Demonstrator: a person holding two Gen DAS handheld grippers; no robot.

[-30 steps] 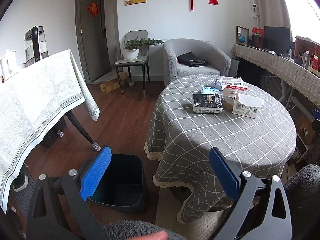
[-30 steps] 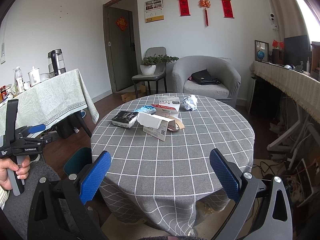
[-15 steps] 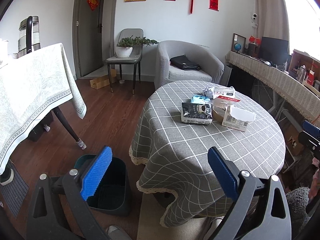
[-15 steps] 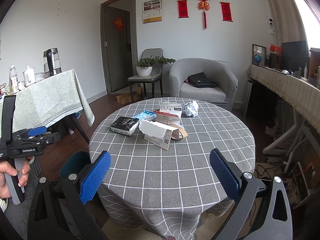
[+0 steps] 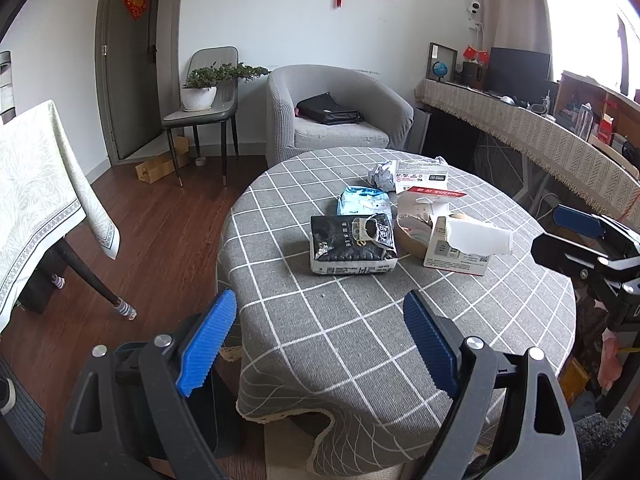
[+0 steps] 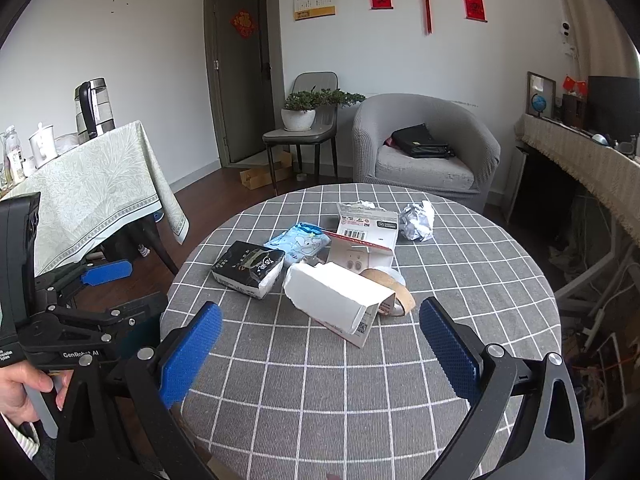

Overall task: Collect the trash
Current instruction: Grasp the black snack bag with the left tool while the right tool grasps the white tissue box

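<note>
Trash lies in a cluster on the round checked table (image 5: 360, 332) (image 6: 460, 296): a black packet (image 5: 352, 244) (image 6: 248, 266), a light blue wrapper (image 5: 362, 200) (image 6: 300, 242), a torn white box (image 5: 464, 246) (image 6: 340, 300), a red-edged carton (image 5: 424, 204) (image 6: 360, 248), a flat white box (image 5: 420, 170) (image 6: 368, 220), crumpled paper (image 5: 380, 176) (image 6: 418, 220) and a tape roll (image 6: 394, 292). My left gripper (image 5: 320, 340) is open and empty above the table's near edge. My right gripper (image 6: 320, 344) is open and empty, short of the torn box.
A dark bin (image 5: 128, 354) stands on the wooden floor, mostly hidden behind my left gripper. A cloth-covered side table (image 6: 88, 184) with a kettle is at left. A grey armchair (image 5: 336, 112), a chair with a plant (image 5: 204, 92) and a long shelf (image 5: 520, 128) lie beyond.
Both grippers have moved forward and closer to the round table. The trash looms larger, and the bin has slid under and behind my left gripper.
</note>
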